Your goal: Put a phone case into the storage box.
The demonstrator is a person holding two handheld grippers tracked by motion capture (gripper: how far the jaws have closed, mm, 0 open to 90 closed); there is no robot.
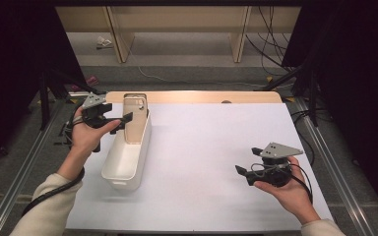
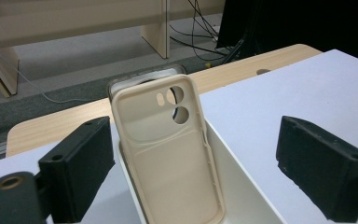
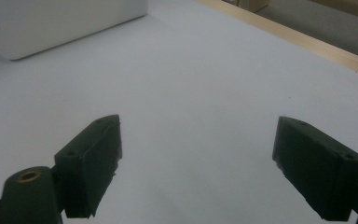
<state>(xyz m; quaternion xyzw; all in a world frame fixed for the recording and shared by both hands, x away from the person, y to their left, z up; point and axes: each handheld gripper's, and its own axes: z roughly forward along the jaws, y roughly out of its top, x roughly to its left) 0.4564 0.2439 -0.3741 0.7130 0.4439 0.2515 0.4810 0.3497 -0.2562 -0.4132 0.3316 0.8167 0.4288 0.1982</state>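
A beige phone case (image 1: 136,122) leans upright inside the far end of a long white bin (image 1: 123,164) at the table's left. Seen close in the left gripper view, the case (image 2: 168,154) shows its hollow inner side and camera cut-outs, and a silver-edged phone (image 2: 142,79) peeks out behind it. My left gripper (image 1: 119,116) is held at the bin's far left side, open (image 2: 200,172), its jaws standing either side of the case without touching it. My right gripper (image 1: 247,162) hovers low at the right of the table, open (image 3: 196,168) and holding nothing.
A white sheet (image 1: 216,142) covers the table, with a wooden strip (image 1: 197,96) along the far edge. A corner of the bin (image 3: 51,23) lies ahead of the right gripper. Beyond the table stand wooden shelf legs (image 1: 238,34) and floor cables (image 1: 270,46).
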